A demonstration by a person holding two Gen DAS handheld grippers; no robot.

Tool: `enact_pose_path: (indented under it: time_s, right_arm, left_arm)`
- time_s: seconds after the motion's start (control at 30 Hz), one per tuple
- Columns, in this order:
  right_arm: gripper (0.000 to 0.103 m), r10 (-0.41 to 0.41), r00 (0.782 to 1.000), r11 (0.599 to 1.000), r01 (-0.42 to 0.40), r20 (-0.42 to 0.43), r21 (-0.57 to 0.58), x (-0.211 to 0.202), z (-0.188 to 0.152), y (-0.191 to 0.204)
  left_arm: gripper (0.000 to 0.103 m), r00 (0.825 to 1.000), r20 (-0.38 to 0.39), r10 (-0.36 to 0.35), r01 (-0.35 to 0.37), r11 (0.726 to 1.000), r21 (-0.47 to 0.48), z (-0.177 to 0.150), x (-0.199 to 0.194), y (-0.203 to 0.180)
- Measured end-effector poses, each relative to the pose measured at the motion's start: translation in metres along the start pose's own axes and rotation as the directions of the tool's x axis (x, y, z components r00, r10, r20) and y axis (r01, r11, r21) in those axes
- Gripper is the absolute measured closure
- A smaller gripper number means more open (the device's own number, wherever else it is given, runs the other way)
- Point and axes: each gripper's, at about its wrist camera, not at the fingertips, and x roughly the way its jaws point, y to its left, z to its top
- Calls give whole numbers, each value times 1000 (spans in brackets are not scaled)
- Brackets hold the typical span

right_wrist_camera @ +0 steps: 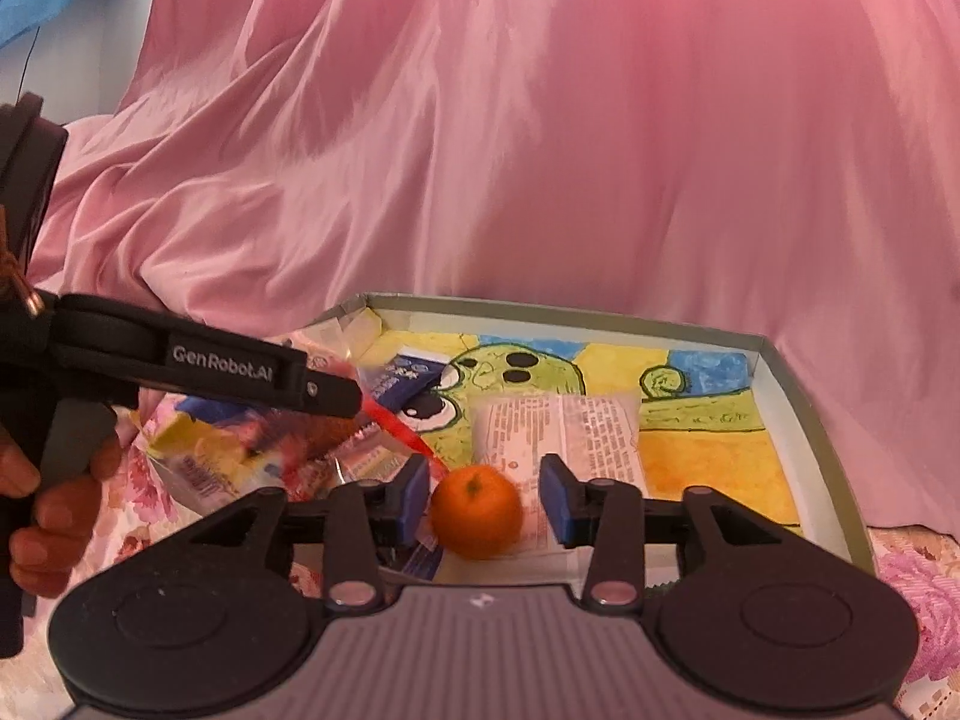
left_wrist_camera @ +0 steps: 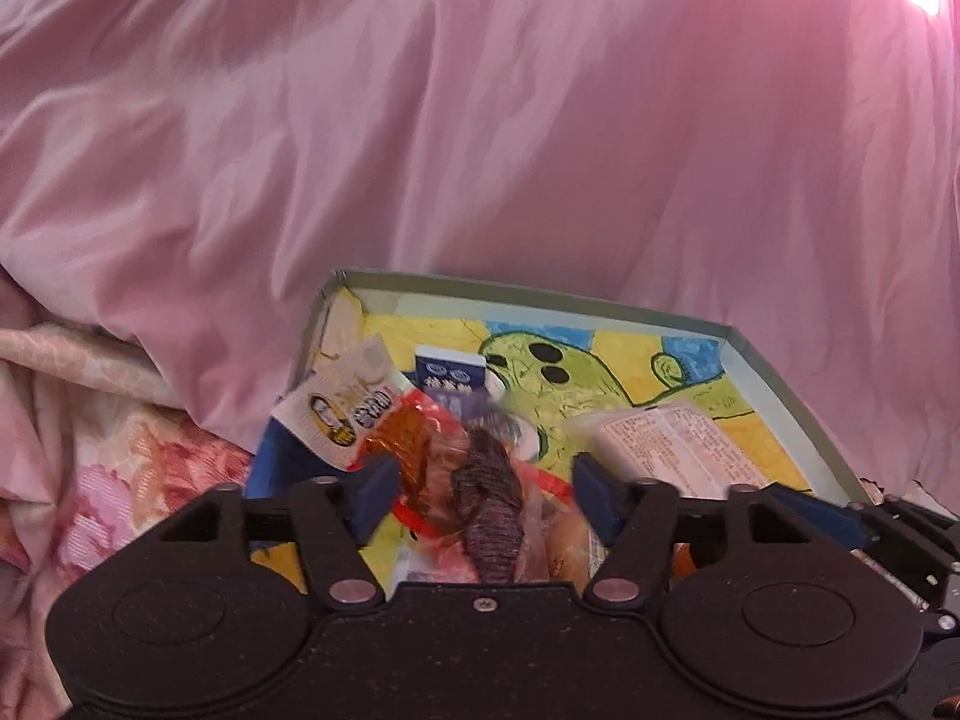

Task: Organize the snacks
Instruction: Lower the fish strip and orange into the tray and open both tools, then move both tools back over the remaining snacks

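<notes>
Blue pads, left gripper (left_wrist_camera: 483, 489): the jaws stood well apart with a clear snack packet (left_wrist_camera: 474, 480) lying between them; neither pad visibly pressed on it, and the packet looked motion-blurred.
Packet contents: a dark ribbed piece showed through the clear wrap, with red-orange print along the edges.
Right gripper (right_wrist_camera: 483, 501): the jaws stood apart around a small orange mandarin (right_wrist_camera: 477, 510); a gap showed beside the right pad, and whether the left pad touched the fruit could not be told.
Mandarin's place: it sat at the near edge of the box (right_wrist_camera: 798, 396), partly on a white packet (right_wrist_camera: 558, 438).
Box: shallow, grey-green rim, with a crayon drawing of a green figure on yellow and blue covering its floor.
Writing: "GenRobot.AI" read on the left gripper's black arm in the right wrist view; the white packet carried dense small print, too fine to read.
Other snacks: a small blue-and-white carton (left_wrist_camera: 450, 375) lay deep in the box; a white sachet with a round portrait logo (left_wrist_camera: 342, 414) sat at the left rim.
Hand (right_wrist_camera: 54, 498): the person's fingers wrapped the left gripper's handle.
Surroundings: a pink satin quilt (left_wrist_camera: 480, 120) rose behind the box; floral bedding (left_wrist_camera: 90, 450) lay beneath it.
</notes>
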Motion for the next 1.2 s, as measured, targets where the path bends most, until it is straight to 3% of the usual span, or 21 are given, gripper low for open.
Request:
enact_pose_path:
  time_s: [0.17, 0.27, 0.37, 0.6, 1.03, 1.2]
  right_arm:
    - [37, -13, 999, 1000, 12, 46, 15, -18, 6, -5]
    - [26, -27, 996, 999, 25, 82, 29, -35, 12, -6]
    - [18, -36, 991, 999, 32, 132, 33, -57, 17, -6]
    - [2, -53, 973, 998, 47, 225, 31, -115, 20, -1]
    - [0, -57, 950, 998, 58, 306, 4, -206, -23, 27]
    - [0, -68, 954, 998, 67, 293, 14, -226, -49, 35]
  left_arm:
    - [12, 997, 72, 14, -14, 1000, -4, 6, -27, -3]
    - [6, 992, 123, 17, -16, 1000, -5, 8, -49, -8]
    - [1, 985, 173, 17, -17, 1000, -2, 6, -73, -12]
    - [1, 970, 243, 4, -2, 1000, -8, -14, -127, -17]
    - [1, 969, 248, 0, 2, 1000, -6, -83, -188, -20]
    - [1, 974, 227, 19, -17, 1000, -8, -111, -197, -18]
